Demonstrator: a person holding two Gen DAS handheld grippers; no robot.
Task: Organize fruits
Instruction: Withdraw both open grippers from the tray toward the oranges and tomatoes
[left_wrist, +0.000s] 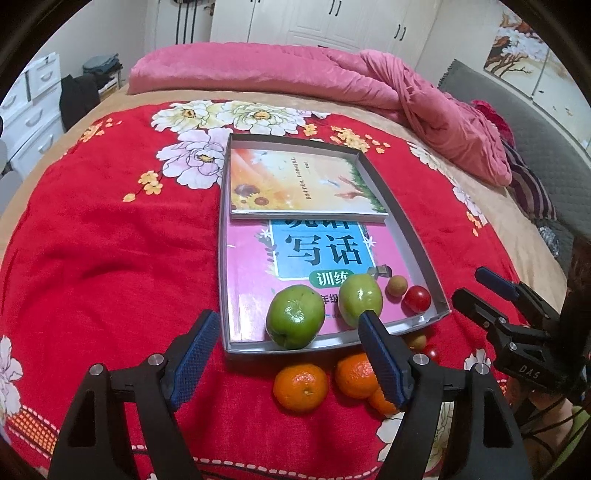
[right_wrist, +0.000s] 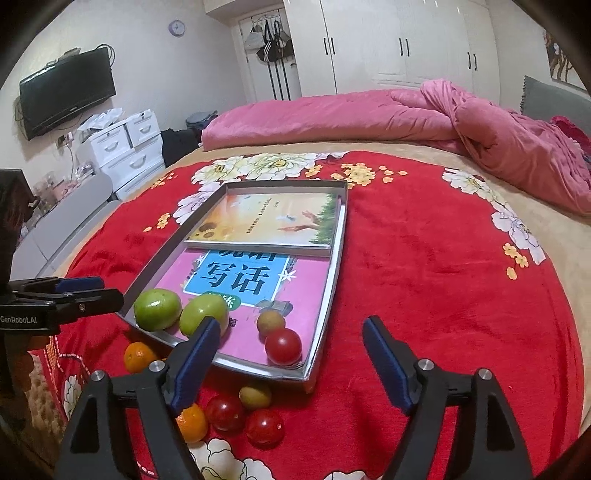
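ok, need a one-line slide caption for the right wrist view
Open right gripper above shallow tray holding two green fruits, a longan and a cherry tomato; more fruit waits on the red blanket.

Two green apples are sitting side by side at the near edge of the shallow grey tray (left_wrist: 413, 236), one (left_wrist: 295, 317) just ahead of the gap of the left tongs (left_wrist: 291, 350), the other (left_wrist: 360, 300) just beyond their right finger. A small tan fruit (right_wrist: 270, 322) and a red tomato (right_wrist: 283, 346) are lying touching in the tray ahead of the right tongs (right_wrist: 291, 350). Outside the tray, three oranges, the clearest one (left_wrist: 300, 387) between the left tongs' fingers, are resting on the red bedspread (left_wrist: 110, 258), beside two more tomatoes (right_wrist: 226, 412) (right_wrist: 265, 428) and another tan fruit (right_wrist: 255, 396), just below the right tongs' left finger.
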